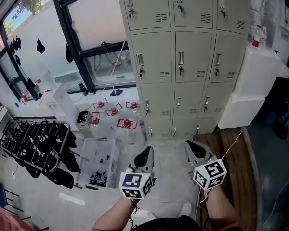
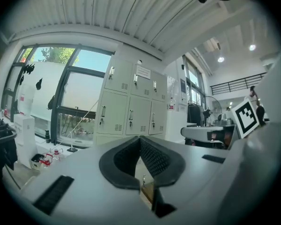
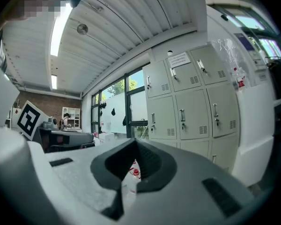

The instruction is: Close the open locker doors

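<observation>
Grey metal lockers [image 1: 183,57] sit straight ahead of me against the wall, well apart from both grippers, between the window and a white cabinet [image 1: 253,81]. Honestly, from all three views every door I can see looks flush with its frame; I can't spot one hanging open, so either the job's basically done or the open one is out of frame.

Left gripper [image 1: 145,154] is clenched tight with nothing in it, and the right gripper [image 1: 195,150] is the same, pads pressed together and empty. Both point level at the lockers.

My take on doing this bit well: keep the jaws closed and use the tips as a blunt pusher. Walk in square to the bank, scan each row including the low ones, and if a door turns out to be ajar, press on the handle side rather than near the hinge and follow through until it seats. Also watch the red-capped bottles [image 1: 126,124] on the floor on the way in.
</observation>
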`<move>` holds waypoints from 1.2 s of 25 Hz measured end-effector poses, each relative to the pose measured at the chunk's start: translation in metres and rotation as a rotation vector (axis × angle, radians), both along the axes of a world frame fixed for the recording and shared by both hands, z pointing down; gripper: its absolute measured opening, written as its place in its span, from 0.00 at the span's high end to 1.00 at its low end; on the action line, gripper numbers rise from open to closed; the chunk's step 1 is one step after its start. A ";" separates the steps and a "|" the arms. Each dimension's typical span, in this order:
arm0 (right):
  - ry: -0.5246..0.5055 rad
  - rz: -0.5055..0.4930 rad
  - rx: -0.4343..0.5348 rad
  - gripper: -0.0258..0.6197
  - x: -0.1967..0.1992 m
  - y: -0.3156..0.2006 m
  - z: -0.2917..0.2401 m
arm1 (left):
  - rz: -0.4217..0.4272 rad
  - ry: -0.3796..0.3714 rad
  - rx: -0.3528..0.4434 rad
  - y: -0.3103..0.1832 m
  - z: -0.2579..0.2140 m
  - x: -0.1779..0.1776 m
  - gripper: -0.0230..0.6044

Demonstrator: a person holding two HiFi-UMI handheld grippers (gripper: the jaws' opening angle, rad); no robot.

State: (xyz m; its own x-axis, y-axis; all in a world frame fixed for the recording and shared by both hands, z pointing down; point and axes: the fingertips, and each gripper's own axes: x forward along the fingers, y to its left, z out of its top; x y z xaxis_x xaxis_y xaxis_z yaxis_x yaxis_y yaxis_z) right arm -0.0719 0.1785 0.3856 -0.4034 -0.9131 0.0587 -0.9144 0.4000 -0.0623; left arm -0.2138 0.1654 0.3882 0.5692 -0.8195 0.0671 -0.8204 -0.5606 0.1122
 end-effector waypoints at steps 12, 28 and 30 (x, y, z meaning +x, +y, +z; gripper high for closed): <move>-0.014 0.204 -0.023 0.96 0.010 0.075 0.016 | 0.135 0.006 0.000 0.047 0.007 -0.008 0.96; -0.003 0.243 0.009 0.96 0.018 0.104 -0.001 | 0.144 0.028 0.025 0.068 -0.008 -0.009 0.96; -0.002 0.244 0.011 0.96 0.019 0.105 -0.002 | 0.146 0.028 0.026 0.068 -0.009 -0.007 0.96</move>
State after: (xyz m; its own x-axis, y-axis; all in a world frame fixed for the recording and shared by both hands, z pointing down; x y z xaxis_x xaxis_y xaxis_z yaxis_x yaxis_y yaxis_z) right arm -0.0531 0.2835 0.3832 -0.1705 -0.9842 0.0476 -0.9840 0.1675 -0.0609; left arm -0.2213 0.2336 0.3794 0.6840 -0.7289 0.0294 -0.7265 -0.6770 0.1179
